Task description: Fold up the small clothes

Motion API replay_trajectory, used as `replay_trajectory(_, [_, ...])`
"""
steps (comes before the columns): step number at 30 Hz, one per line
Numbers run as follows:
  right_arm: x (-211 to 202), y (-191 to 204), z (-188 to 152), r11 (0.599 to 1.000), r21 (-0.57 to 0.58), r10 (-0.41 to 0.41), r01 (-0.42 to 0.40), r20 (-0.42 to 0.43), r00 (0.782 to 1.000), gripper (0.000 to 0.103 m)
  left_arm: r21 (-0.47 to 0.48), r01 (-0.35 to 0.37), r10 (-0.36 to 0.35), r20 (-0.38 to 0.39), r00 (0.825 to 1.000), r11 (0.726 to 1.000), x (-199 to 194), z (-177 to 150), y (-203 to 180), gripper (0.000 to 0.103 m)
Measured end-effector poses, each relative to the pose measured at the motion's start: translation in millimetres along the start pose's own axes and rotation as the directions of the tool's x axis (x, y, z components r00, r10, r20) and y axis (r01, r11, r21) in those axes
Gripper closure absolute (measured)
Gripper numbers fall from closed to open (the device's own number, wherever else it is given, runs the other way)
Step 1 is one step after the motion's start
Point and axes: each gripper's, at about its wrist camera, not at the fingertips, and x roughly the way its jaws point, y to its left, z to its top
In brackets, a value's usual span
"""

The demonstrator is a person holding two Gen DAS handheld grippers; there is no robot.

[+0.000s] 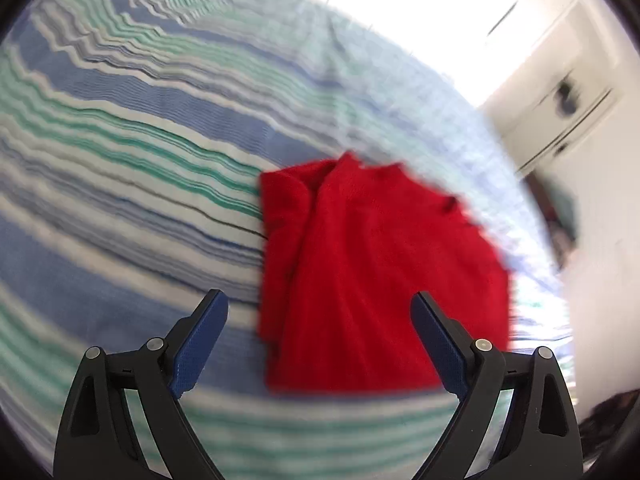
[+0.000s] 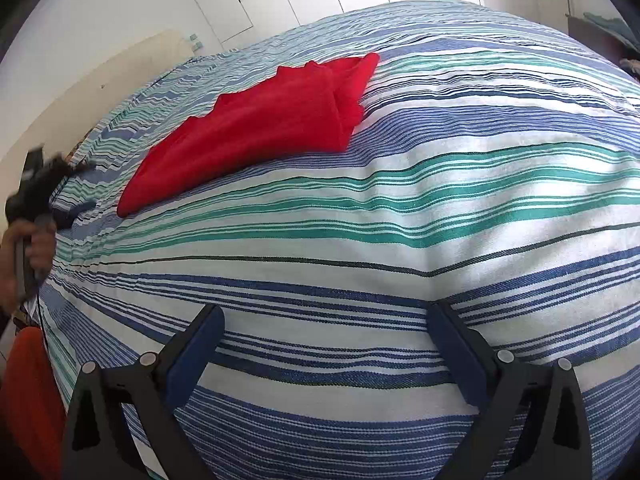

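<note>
Lying folded on the striped bed (image 2: 400, 208), the red garment (image 1: 372, 272) sits toward the bed's far left part in the right wrist view, flat, with one layer doubled along its right side. Only the left wrist view, blurred, shows it close: the left hand-held gripper (image 1: 320, 308) hangs above its near edge, jaws wide apart with nothing pressed between them. The right hand-held gripper (image 2: 324, 320) is likewise spread apart over bare cover near the bed's front edge, well apart from the garment. Only that view shows a person's hand (image 2: 38, 246) gripping the left tool's handle at the bed's left edge.
</note>
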Motion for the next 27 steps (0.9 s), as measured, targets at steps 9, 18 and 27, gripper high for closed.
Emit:
replay_trajectory(9, [0,0,-1,1.000,0.004,0.008,-0.008,0.004,1.000,0.000,-0.056,-0.044,0.039,-0.078,0.996,0.997,31,20,-30,0.096])
replay_trajectory(18, [-3,-5,0,0.999,0.029,0.039,-0.039,0.010,0.999,0.000,0.218,0.127,-0.124,-0.030,0.992,0.968,16,19,-221,0.096])
replay_trajectory(27, [-5,-7,0,0.997,0.042,0.061,-0.061,0.007,0.998,0.000,0.191,0.161,-0.128,-0.174,0.976,0.968,111,-71,-272,0.078])
